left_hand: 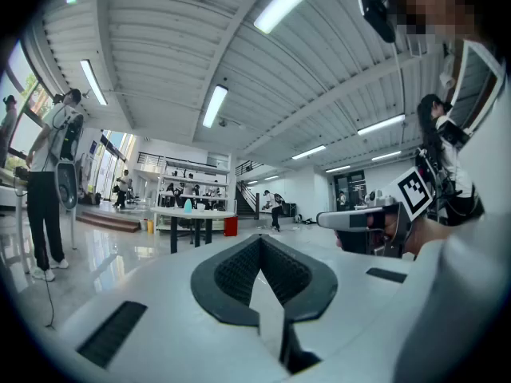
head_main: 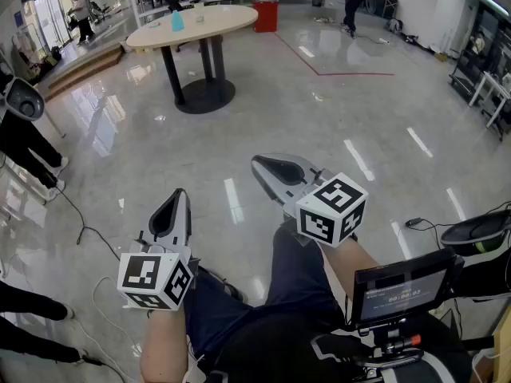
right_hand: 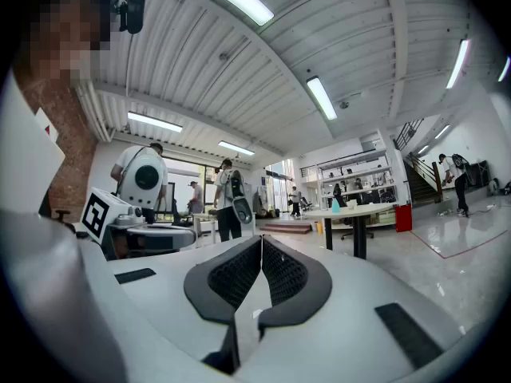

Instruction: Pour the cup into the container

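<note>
Left gripper (head_main: 179, 199) and right gripper (head_main: 263, 166) are both level, fingers pressed together, nothing held. No cup or container is within reach. A small blue item (head_main: 177, 21), possibly the cup, stands on the round desk (head_main: 223, 16), well ahead across the floor (head_main: 335, 110). Neither hand is clearly nearer.
</note>
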{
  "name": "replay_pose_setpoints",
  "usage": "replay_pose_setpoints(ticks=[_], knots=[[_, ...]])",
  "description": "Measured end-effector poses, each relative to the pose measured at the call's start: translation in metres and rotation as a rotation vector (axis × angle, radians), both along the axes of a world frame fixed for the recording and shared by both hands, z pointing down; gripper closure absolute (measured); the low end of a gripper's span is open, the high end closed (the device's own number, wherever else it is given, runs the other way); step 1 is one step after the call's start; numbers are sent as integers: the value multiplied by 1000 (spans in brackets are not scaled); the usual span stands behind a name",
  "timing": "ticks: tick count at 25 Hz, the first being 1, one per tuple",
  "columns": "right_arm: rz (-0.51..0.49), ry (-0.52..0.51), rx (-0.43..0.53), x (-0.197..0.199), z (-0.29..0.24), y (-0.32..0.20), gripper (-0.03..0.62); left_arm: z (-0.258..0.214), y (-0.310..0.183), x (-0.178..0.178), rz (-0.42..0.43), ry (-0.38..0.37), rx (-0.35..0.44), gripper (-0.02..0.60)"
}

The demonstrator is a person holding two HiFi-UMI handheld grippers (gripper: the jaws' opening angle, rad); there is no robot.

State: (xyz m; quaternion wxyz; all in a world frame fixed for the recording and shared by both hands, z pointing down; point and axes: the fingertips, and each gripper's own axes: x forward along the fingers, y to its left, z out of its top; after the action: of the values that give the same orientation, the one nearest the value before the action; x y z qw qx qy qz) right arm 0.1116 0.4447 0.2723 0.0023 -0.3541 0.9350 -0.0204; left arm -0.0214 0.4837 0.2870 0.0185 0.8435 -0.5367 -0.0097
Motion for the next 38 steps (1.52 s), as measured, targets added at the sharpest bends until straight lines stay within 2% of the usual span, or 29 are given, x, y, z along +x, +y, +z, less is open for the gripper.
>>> replay_pose_setpoints(ticks=[3,7,11,14,18,23,29,34,38], knots=[[25,-13,-1,-11,-6,-23,588,-12,-17,-18,1,-29,5,591],[20,-7,-6,-25,-9,-52,588,-18,-38,-41,-27,-8,5,591],[-1,9,7,-35,-5,-80,588,-11,-62,-48,-46,-13,3,591],[-16,-7,-14,-41,-4,-129,588,-3,-114,-49,-39,9,-34,591],[-33,-1,6,-37,-13,-180,588,-17,-167,-37,-32,6,-11,591],[-15,5,4,-27,-24,-245,588,-23,-234,-30,-45,15,-26,591],[6,-1,-27,-39,4,-355,588,7,-356,-31,2,15,-54,591],[14,-2,-31,-42,8,-441,588,-1,-444,-37,-7,30,-29,591],[1,-49,-42,-44,2,-519,588,-4,-525,-35,3,-10,-34,591]])
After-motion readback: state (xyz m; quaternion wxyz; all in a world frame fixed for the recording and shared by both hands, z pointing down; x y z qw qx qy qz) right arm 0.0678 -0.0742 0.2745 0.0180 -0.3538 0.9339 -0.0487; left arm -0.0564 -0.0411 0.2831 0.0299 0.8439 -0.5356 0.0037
